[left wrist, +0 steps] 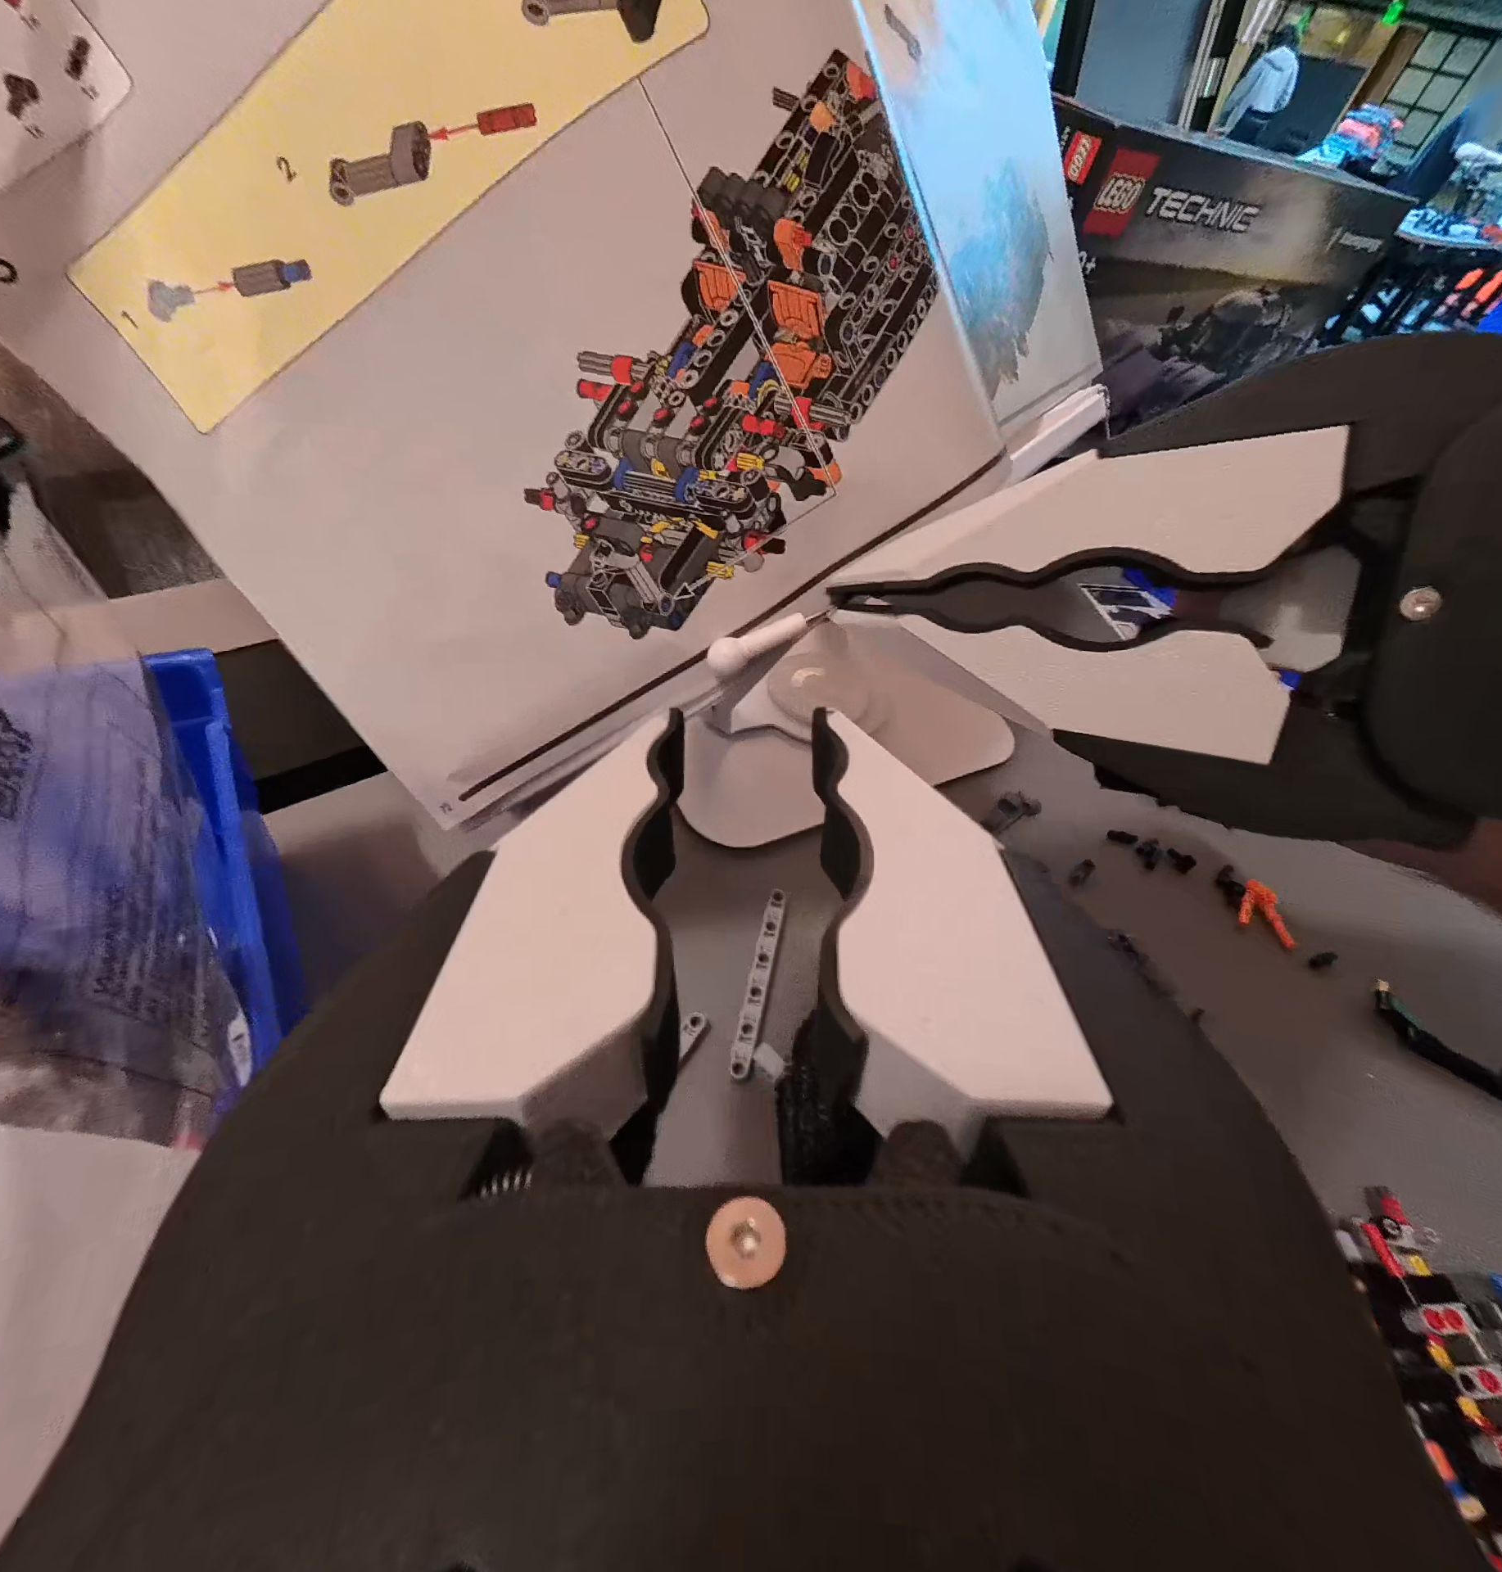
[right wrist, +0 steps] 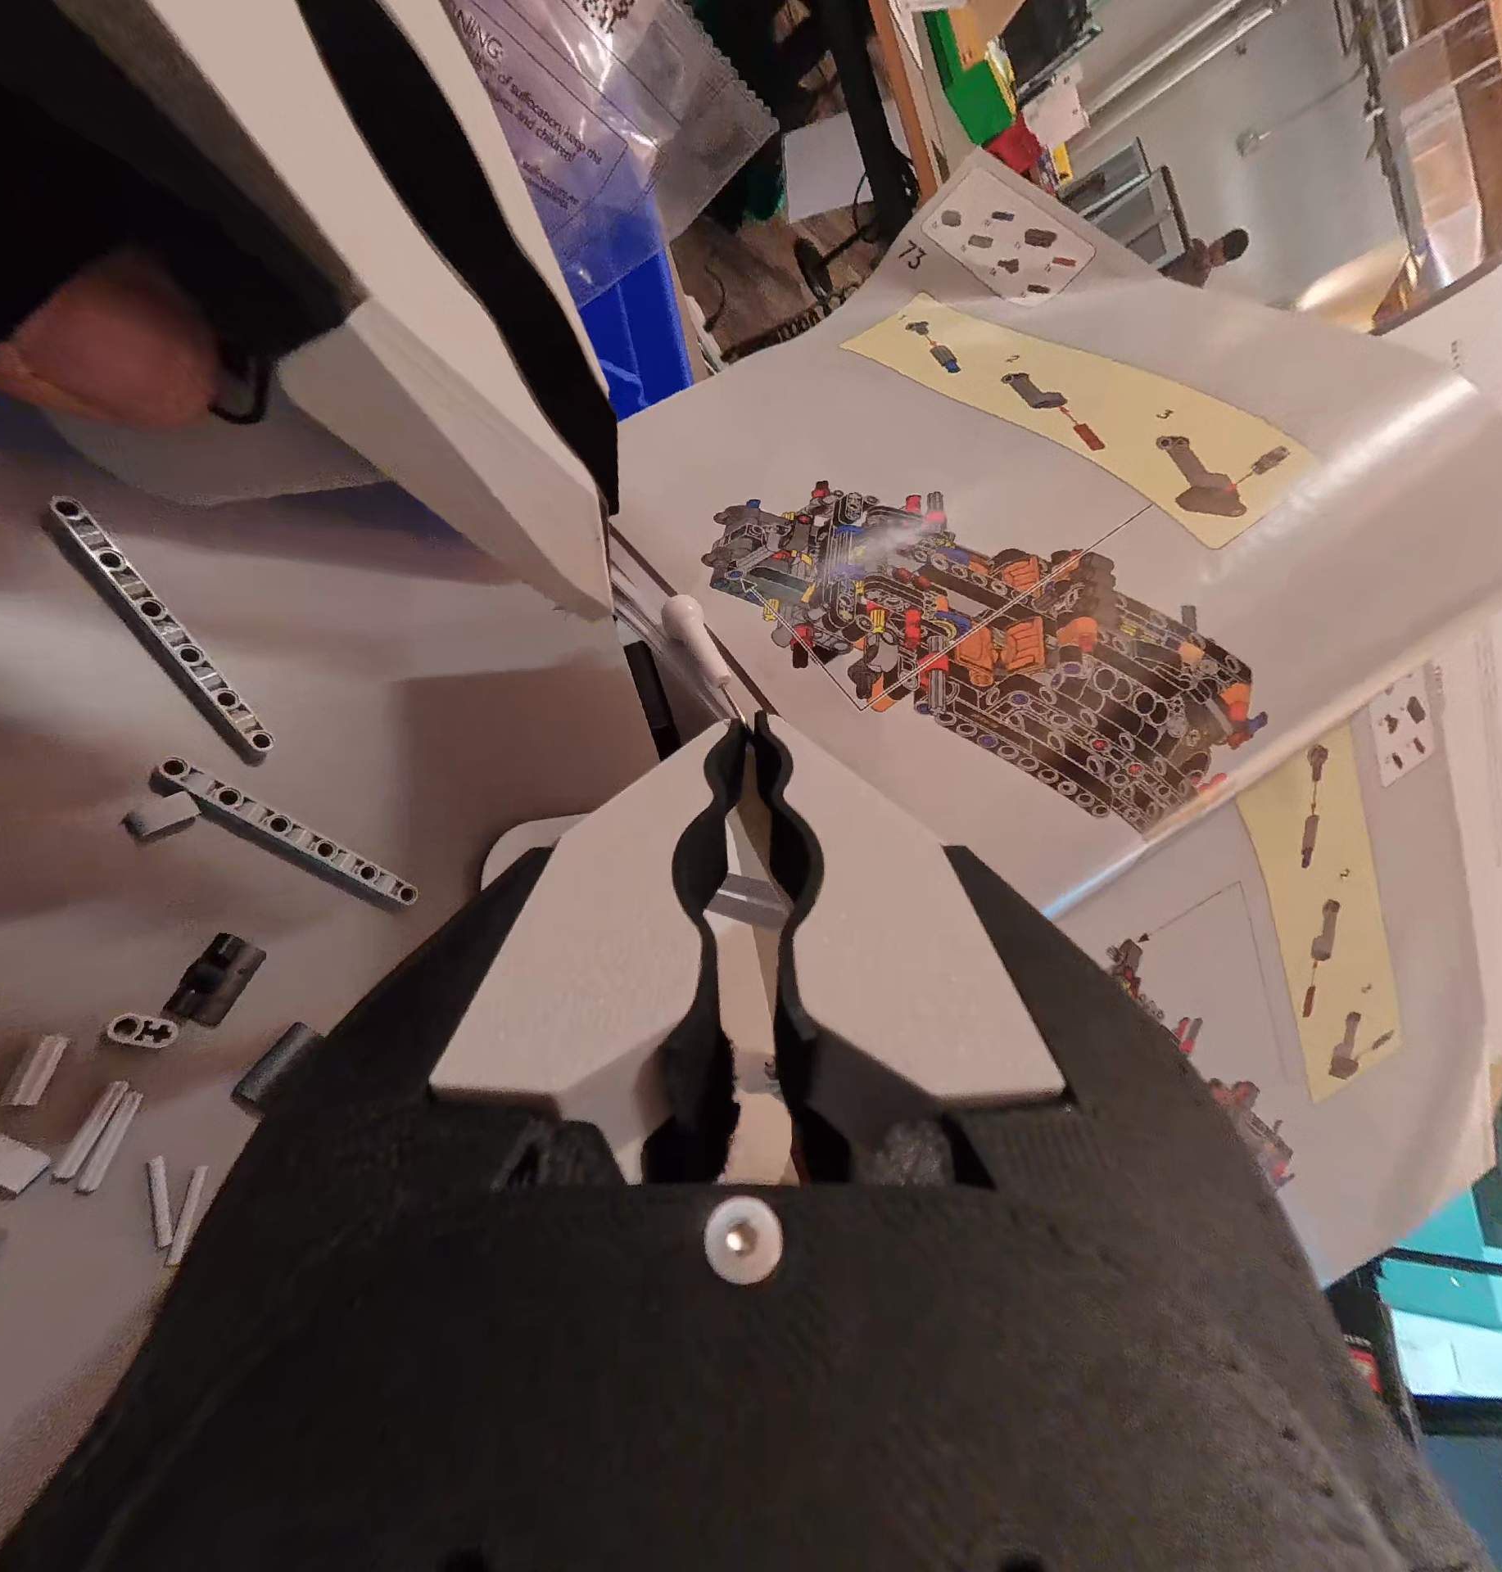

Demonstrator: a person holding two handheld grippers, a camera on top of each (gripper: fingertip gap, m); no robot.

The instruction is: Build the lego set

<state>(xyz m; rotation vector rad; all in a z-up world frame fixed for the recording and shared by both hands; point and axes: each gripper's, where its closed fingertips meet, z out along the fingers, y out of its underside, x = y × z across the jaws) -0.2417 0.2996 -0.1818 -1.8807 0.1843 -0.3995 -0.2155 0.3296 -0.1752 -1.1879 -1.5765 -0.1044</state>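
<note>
A: Grippers first, near to far. State of the left gripper?

B: Spread wide, grasping nothing. Grey table shows through the gap, with a light grey flat beam with a row of holes lying between the fingers, nearer the right one, touching neither.

A: Other loose parts?

B: Left wrist view: small black pins and an orange connector piece scattered on the table, well apart from the left fingers. Right wrist view: second long grey holed beam, short grey axles, dark grey cylinder piece.

A: Right gripper?

B: Clenched. Tips pinch the thin metal wire end of a white page-holder arm with a rounded knob. Knob sits just beyond the tips, against the bottom edge of the open paper instruction booklet.

A: Booklet where?

B: Propped on a white stand, just past the left fingertips. Right gripper comes in from the side at its lower edge. Page curls up in the right wrist view.

A: Farther back?

B: Blue plastic bin with clear printed plastic bags, beside the booklet. Dark cardboard set box behind it. Black multicoloured partly built model at the table's near edge, away from both grippers.
</note>
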